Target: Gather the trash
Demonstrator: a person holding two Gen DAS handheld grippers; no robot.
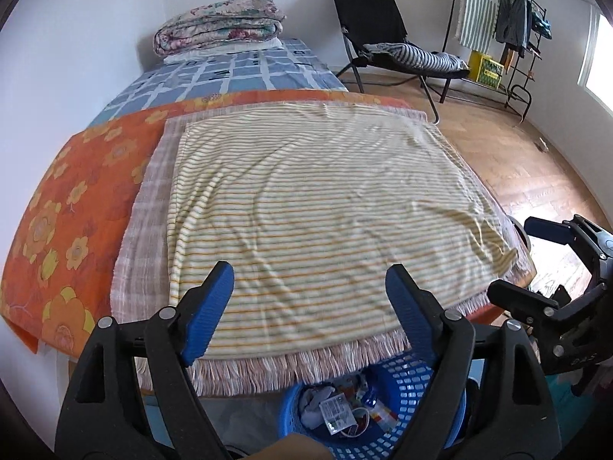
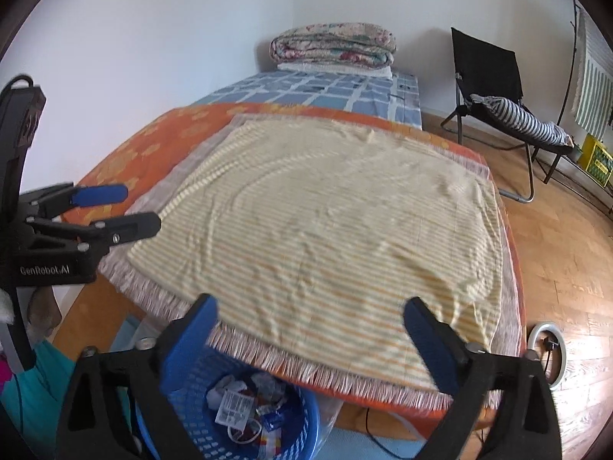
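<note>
A blue plastic basket (image 1: 402, 379) stands on the floor at the foot of the bed, also in the right wrist view (image 2: 191, 398). It holds trash (image 1: 345, 410): crumpled paper and wrappers (image 2: 245, 402). My left gripper (image 1: 310, 299) is open and empty, above the basket and the bed's near edge. My right gripper (image 2: 310, 329) is open and empty, to the right of the left one. The right gripper also shows at the right of the left wrist view (image 1: 536, 260), and the left gripper at the left of the right wrist view (image 2: 122, 211). No loose trash shows on the bed.
A yellow striped towel (image 1: 314, 199) lies over a fringed cloth and an orange flowered sheet (image 1: 76, 191). Folded quilts (image 1: 218, 23) sit at the bed's head. A black chair (image 1: 383, 38), a clothes rack (image 1: 498, 27) and a white round device (image 2: 548, 349) stand on the wooden floor.
</note>
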